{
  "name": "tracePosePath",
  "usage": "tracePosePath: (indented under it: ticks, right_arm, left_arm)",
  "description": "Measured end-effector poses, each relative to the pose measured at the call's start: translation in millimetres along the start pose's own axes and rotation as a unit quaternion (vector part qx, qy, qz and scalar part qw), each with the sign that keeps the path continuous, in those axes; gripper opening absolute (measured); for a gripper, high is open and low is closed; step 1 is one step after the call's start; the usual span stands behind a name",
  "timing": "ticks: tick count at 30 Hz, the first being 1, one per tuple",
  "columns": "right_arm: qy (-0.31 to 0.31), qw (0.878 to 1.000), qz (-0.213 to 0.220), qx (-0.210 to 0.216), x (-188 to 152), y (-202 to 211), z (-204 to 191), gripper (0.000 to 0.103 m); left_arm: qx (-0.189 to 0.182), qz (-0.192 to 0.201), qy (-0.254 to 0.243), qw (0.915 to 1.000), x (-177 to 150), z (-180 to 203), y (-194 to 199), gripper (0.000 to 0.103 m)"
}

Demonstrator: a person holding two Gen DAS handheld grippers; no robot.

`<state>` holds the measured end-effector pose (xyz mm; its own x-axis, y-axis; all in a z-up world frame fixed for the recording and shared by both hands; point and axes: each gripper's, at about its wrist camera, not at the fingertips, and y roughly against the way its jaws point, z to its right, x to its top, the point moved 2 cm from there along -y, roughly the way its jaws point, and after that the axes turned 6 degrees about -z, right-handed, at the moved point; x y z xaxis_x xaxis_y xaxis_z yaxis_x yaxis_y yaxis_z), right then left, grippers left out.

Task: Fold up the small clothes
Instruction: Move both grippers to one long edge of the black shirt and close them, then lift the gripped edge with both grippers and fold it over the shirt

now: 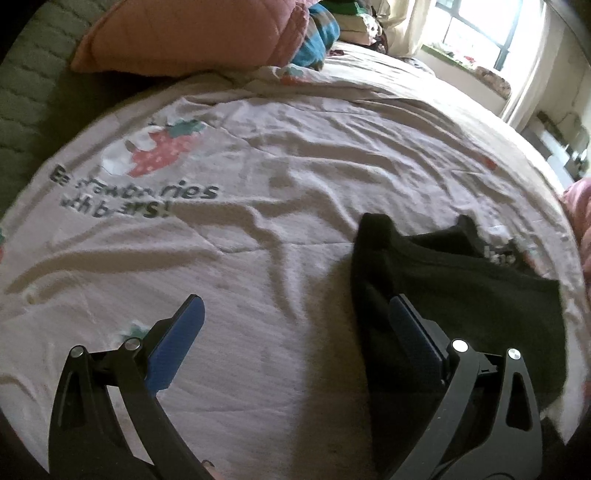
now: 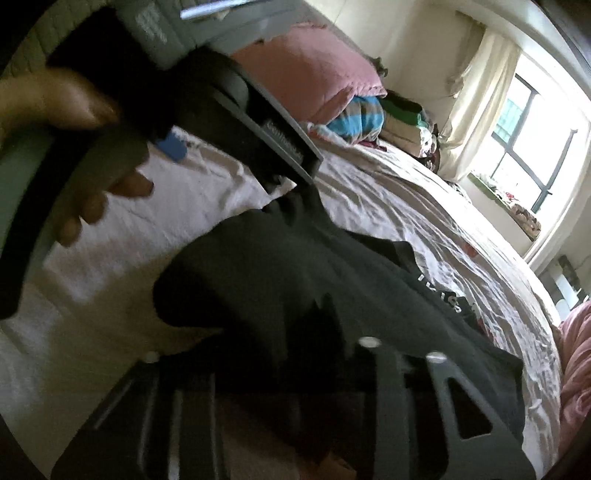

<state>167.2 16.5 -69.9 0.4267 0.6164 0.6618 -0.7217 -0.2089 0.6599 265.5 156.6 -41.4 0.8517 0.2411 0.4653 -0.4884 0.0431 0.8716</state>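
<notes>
A black garment (image 1: pixel 461 295) with white lettering lies rumpled on the pale bed sheet (image 1: pixel 258 166). My left gripper (image 1: pixel 295 317) hangs open just above the sheet. Its right blue pad (image 1: pixel 410 332) is over the garment's left edge, and its left pad (image 1: pixel 184 332) is over bare sheet. In the right wrist view the black garment (image 2: pixel 277 266) bunches up between the dark, blurred fingers of my right gripper (image 2: pixel 291 332), which is shut on it; the fingertips are buried in the cloth. A hand (image 2: pixel 55 99) holds the left gripper at the upper left, one blue pad (image 2: pixel 171 147) showing.
The sheet carries a strawberry print (image 1: pixel 155 151) and dark lettering. A pink pillow (image 1: pixel 192 33) and a pile of clothes (image 1: pixel 325 33) lie at the far end of the bed. A bright window (image 1: pixel 480 29) is beyond. Pink bedding (image 1: pixel 580 206) is at the right edge.
</notes>
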Motion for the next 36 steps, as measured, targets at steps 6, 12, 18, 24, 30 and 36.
tracePosePath:
  ticks: [6, 12, 18, 24, 30, 36]
  right_arm:
    - [-0.021, 1.000, 0.021, -0.002, -3.4, 12.9, 7.7, 0.020]
    - [-0.038, 0.999, 0.037, 0.003, -8.5, 21.9, 14.6, 0.019]
    - [-0.047, 0.998, 0.045, 0.003, -13.3, 33.7, 18.0, 0.018]
    - [-0.064, 0.997, 0.052, 0.006, -19.2, 43.3, 24.2, 0.014]
    - [-0.102, 0.993, 0.066, 0.005, -28.1, 60.0, 44.4, 0.013]
    - [-0.143, 0.987, 0.077, 0.002, -39.2, 79.4, 68.8, 0.011]
  left_arm:
    - [-0.092, -0.024, 0.012, 0.9954, -3.8, 13.8, -3.7, 0.093]
    - [-0.143, -0.041, 0.027, 0.9886, -10.9, 23.2, -13.6, 0.093]
    - [-0.202, -0.053, 0.044, 0.9770, -14.7, 34.1, -17.2, 0.053]
    - [-0.204, -0.041, 0.008, 0.9781, -19.4, 57.9, -1.0, 0.017]
    - [-0.202, -0.021, -0.008, 0.9791, -21.0, 78.5, 22.2, 0.015]
    - [-0.190, -0.002, -0.034, 0.9813, -20.7, 111.7, 46.4, 0.015]
